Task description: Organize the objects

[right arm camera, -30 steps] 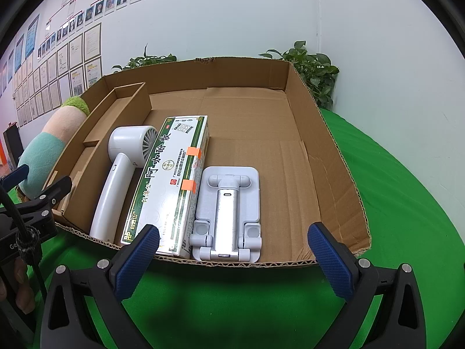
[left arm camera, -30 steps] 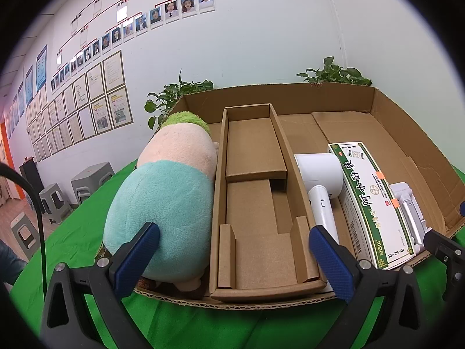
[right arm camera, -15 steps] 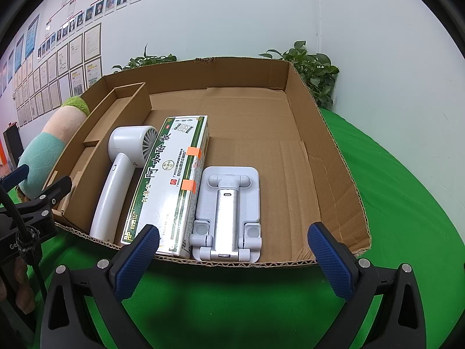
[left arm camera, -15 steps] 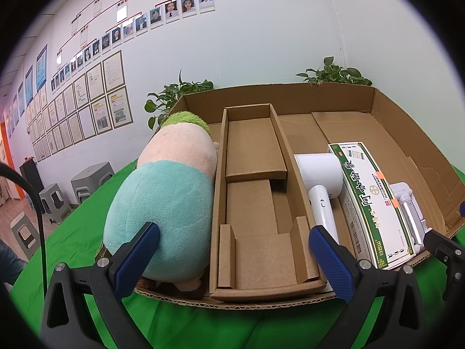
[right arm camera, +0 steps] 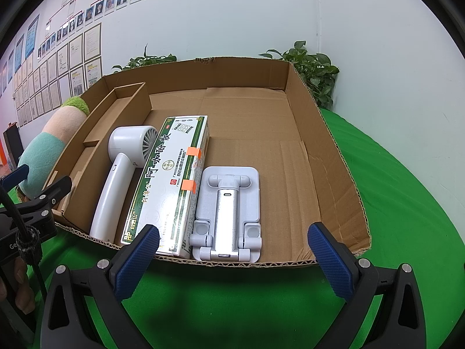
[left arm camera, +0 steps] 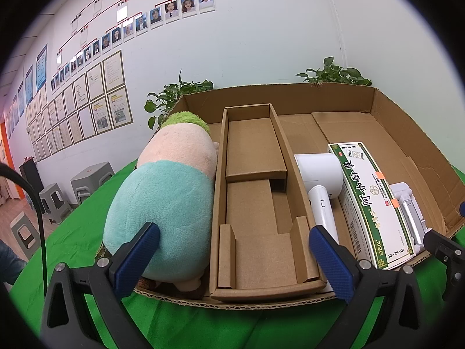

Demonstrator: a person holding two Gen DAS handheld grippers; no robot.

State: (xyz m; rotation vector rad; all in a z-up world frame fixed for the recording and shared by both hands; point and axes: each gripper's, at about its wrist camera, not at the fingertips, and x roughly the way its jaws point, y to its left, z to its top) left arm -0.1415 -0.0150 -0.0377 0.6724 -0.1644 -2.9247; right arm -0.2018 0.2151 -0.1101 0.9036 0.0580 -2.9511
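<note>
A shallow cardboard box (right arm camera: pixel 328 133) lies on green cloth and also shows in the left wrist view (left arm camera: pixel 412 133). Inside, left to right: a teal and pink plush toy (left arm camera: pixel 165 203), a narrow cardboard insert tray (left arm camera: pixel 255 203), a white hair dryer (right arm camera: pixel 116 174), a green and white carton (right arm camera: pixel 171 180) and a grey phone stand (right arm camera: pixel 226 212). My left gripper (left arm camera: pixel 232 258) is open and empty in front of the insert tray. My right gripper (right arm camera: pixel 232 258) is open and empty in front of the phone stand.
Green cloth (right arm camera: pixel 407 218) covers the table around the box. Potted plants (right arm camera: pixel 311 69) stand behind the box against the white wall. Grey stools (left arm camera: pixel 55 200) stand on the floor at far left. The box's right half is bare cardboard.
</note>
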